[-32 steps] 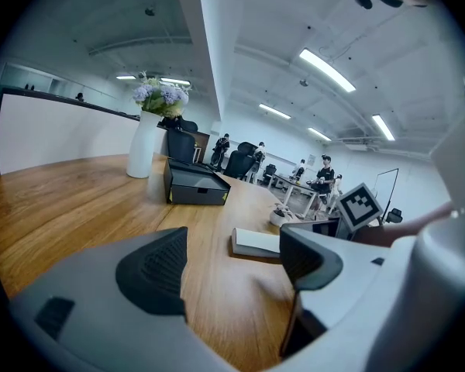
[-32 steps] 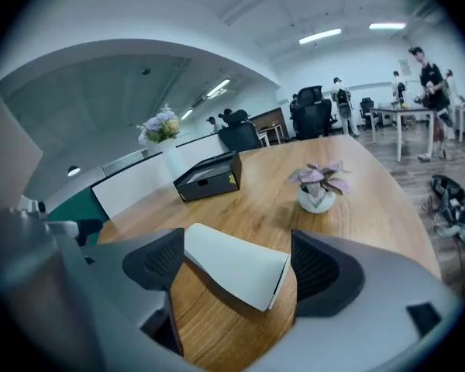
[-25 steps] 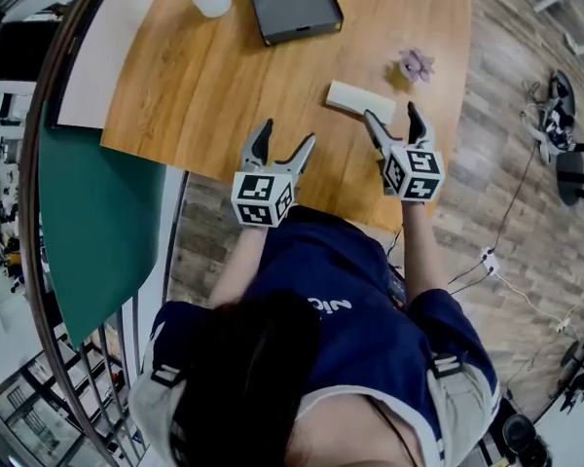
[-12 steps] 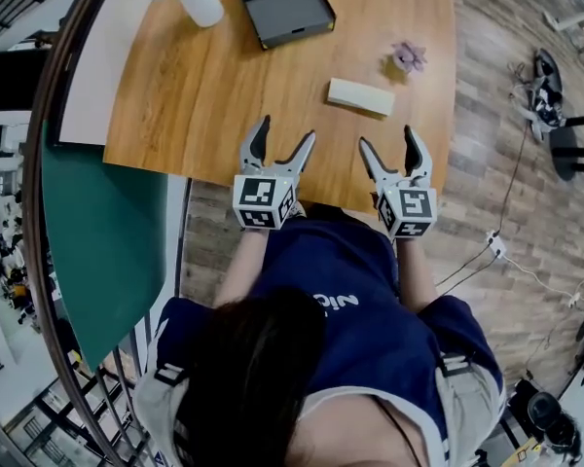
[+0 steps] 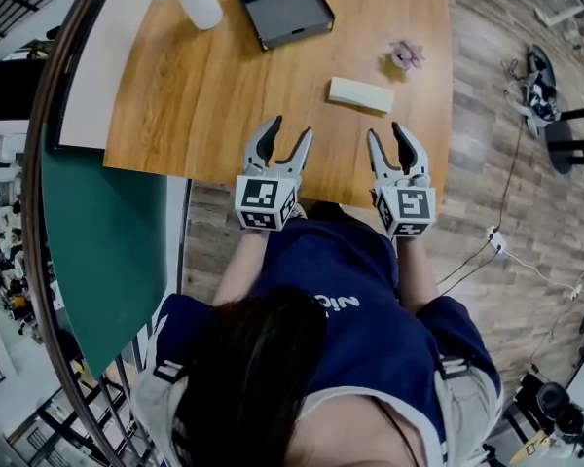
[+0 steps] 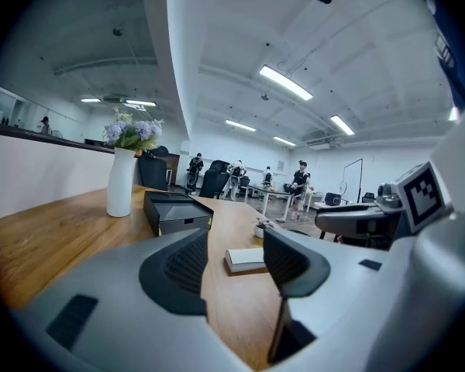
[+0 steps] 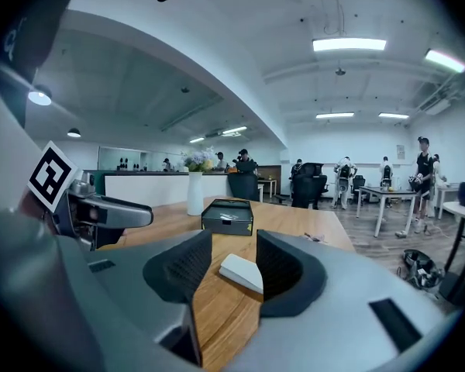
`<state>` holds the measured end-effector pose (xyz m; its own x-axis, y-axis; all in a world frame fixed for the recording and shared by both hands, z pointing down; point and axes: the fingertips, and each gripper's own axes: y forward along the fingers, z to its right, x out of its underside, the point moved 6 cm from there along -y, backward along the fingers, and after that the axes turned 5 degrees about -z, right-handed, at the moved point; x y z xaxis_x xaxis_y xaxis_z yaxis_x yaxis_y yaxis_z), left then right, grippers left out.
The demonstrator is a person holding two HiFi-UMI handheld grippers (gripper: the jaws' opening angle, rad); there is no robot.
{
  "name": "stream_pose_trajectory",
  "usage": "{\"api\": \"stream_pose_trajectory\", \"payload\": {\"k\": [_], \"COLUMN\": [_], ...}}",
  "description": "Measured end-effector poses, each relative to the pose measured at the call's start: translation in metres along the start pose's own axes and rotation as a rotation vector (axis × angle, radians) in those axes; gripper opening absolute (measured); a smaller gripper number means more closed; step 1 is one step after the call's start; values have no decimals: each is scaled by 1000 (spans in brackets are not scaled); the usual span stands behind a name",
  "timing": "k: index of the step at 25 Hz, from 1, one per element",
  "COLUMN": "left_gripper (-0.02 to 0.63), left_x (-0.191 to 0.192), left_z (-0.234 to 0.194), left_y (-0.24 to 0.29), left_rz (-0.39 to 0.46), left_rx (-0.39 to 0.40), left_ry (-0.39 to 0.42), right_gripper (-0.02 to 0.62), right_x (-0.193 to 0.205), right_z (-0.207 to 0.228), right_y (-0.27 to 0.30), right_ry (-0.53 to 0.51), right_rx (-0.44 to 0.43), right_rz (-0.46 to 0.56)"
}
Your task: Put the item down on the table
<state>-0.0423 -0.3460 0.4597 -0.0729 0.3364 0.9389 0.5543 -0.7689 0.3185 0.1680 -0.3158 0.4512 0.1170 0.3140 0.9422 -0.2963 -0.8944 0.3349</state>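
On table (image 5: pixel 224 95) ahead: white box (image 5: pixel 361 94), black tray (image 5: pixel 283 5), vase (image 5: pixel 199 0), purple trinket (image 5: pixel 407 55); left gripper (image 5: pixel 287 129), right gripper (image 5: pixel 386 130) empty, jaws parted, just narrowed.

Left grey two-jaw gripper (image 5: pixel 288 132), marker cube (image 5: pixel 263 200) at its base: held out ahead of the torso (image 5: pixel 341 290), pointing forward and slightly down. Jaws partly apart, just been closing, nothing between them. Right grey two-jaw gripper (image 5: pixel 386 132): alongside, near and parallel, jaws narrower, also just been closing, nothing gripped. Left forearm (image 5: pixel 236 266) and right forearm (image 5: pixel 416 270) bare, tucked close to the body.
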Motion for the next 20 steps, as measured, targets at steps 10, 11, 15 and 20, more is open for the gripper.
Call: {"api": "stream_pose_trajectory", "payload": {"k": [10, 11, 15, 20], "left_gripper": [2, 2, 2, 2], "left_x": [-1, -1, -1, 5], "left_z": [9, 10, 13, 17], "left_y": [0, 0, 3, 6], "left_rz": [37, 35, 29, 5], "left_rx": [-7, 1, 10, 6], "left_ry": [24, 22, 31, 55], "right_gripper": [9, 9, 9, 9], "right_x": [2, 3, 7, 8], "right_z": [-9, -9, -9, -5], "right_y": [0, 0, 3, 3], "right_ry": [35, 41, 35, -19], "right_rx": [-42, -39, -44, -25], "right_rz": [27, 26, 2, -13]}}
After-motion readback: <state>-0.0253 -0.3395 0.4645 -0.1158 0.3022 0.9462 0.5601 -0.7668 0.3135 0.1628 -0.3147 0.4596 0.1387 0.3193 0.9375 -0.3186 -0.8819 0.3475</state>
